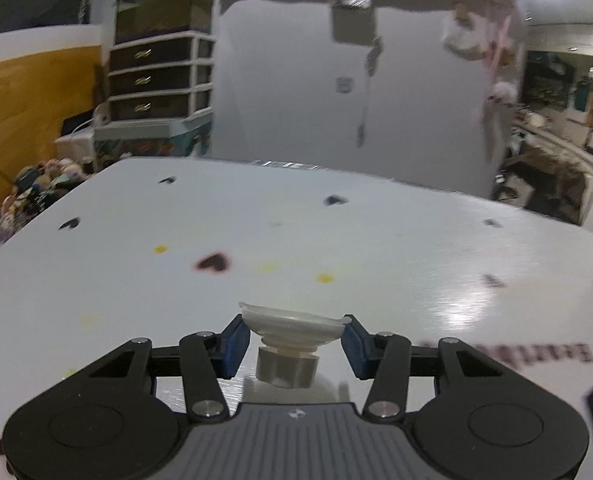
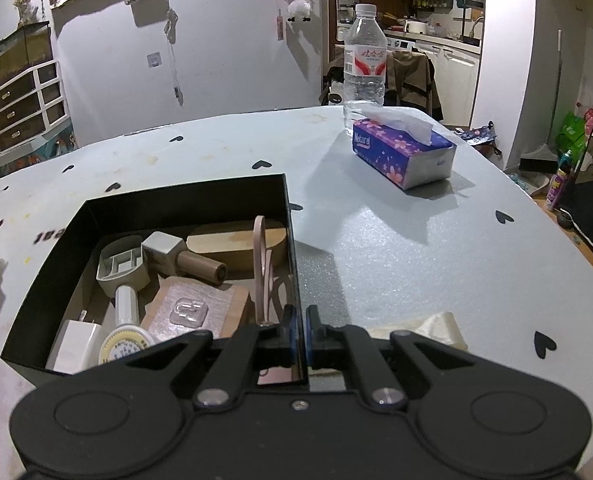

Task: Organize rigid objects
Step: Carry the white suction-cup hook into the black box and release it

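While my left gripper (image 1: 295, 340) hovers above the white table (image 1: 376, 248), its blue pads (image 1: 234, 344) are spread fairly wide and press on the rim of a clear suction cup (image 1: 292, 326) with a grey knob, which sits between them. My right gripper (image 2: 299, 336) is nearly closed, pinching the right wall of the black box (image 2: 184, 200). Inside the box I see a wooden block (image 2: 232, 242), a pink hoop (image 2: 261, 264) standing on edge, a grey scoop (image 2: 122, 266), a small bottle (image 2: 184, 258), a white charger (image 2: 76, 346) and a clear hook on a pink card (image 2: 194, 310). A tissue box (image 2: 402, 152) and water bottle (image 2: 364, 60) stand well beyond.
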Motion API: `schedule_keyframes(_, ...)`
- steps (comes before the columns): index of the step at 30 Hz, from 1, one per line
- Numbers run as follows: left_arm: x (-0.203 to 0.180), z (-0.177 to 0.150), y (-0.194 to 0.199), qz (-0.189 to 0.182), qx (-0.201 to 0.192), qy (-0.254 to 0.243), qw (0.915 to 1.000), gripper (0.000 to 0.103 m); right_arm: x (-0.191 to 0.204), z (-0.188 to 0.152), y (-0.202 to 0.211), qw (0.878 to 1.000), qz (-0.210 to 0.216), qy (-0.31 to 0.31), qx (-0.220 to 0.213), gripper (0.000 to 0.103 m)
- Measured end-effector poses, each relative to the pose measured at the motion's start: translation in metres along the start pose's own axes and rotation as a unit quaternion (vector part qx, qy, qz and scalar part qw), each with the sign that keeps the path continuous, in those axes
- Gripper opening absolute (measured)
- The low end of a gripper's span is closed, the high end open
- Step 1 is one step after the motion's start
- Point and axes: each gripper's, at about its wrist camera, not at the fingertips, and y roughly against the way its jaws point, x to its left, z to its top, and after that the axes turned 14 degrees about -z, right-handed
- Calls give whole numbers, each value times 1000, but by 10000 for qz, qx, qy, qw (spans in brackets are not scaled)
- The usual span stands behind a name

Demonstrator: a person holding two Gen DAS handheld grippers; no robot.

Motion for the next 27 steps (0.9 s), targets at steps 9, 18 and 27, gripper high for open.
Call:
schedule_keyframes(9, -62, 2, 37, -916, -258, -235, 9952, 50, -5, -2, 0, 9999, 127, -67, -23, 4)
schedule_keyframes(18, -134, -7, 62, -2083, -180, -720, 9752, 50, -7, -3, -1, 9997, 204, -116, -47, 4)
schedule_keyframes(27, -200, -35, 54, -3003, 528, -1045, 9466, 51, -7, -3, 0, 9997, 223, -125, -49, 4)
